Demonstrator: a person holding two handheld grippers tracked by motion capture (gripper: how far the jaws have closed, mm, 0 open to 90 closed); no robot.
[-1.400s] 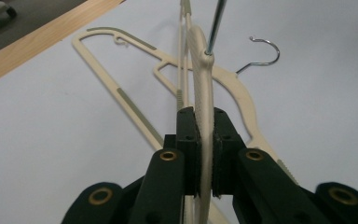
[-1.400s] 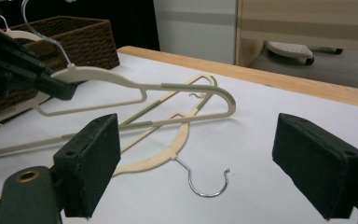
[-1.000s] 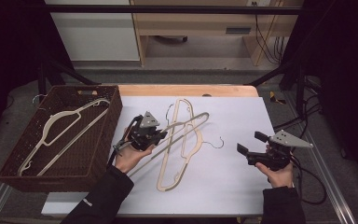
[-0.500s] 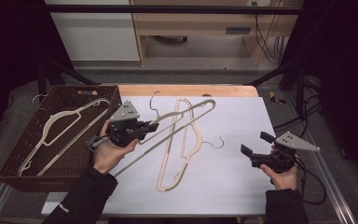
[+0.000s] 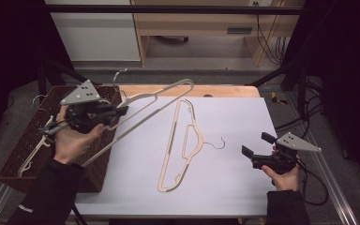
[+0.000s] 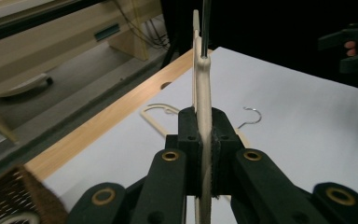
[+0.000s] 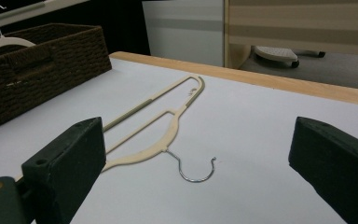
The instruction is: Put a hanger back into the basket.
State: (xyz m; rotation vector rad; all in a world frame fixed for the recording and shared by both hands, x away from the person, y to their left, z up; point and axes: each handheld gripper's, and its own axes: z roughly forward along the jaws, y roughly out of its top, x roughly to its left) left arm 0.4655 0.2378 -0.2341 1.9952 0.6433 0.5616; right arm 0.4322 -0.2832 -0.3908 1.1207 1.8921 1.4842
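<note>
Nearest, at the right edge of the table (image 5: 225,187), the right gripper (image 5: 253,151) hovers low with its jaws spread wide and nothing between them; in the right gripper view the two black pads frame open white tabletop. Just beyond and to the left of it, a cream hanger (image 5: 183,140) lies flat on the white surface, its wire hook curling toward the right gripper and its long bar running away toward the far edge.

On the left, the left gripper (image 5: 118,112) is raised above the near right corner of a brown wicker basket (image 5: 26,145). Its jaws are closed tight on the neck of a second hanger (image 5: 145,110), which it holds clear of the table. In the left gripper view the flat cream body is pinched edge-on between the pads, with the metal hook stem rising straight up. From above, this lifted hanger slants from the basket's front edge up to the far middle of the table.

Inside the basket, another pale hanger (image 5: 37,145) rests on the bottom.
</note>
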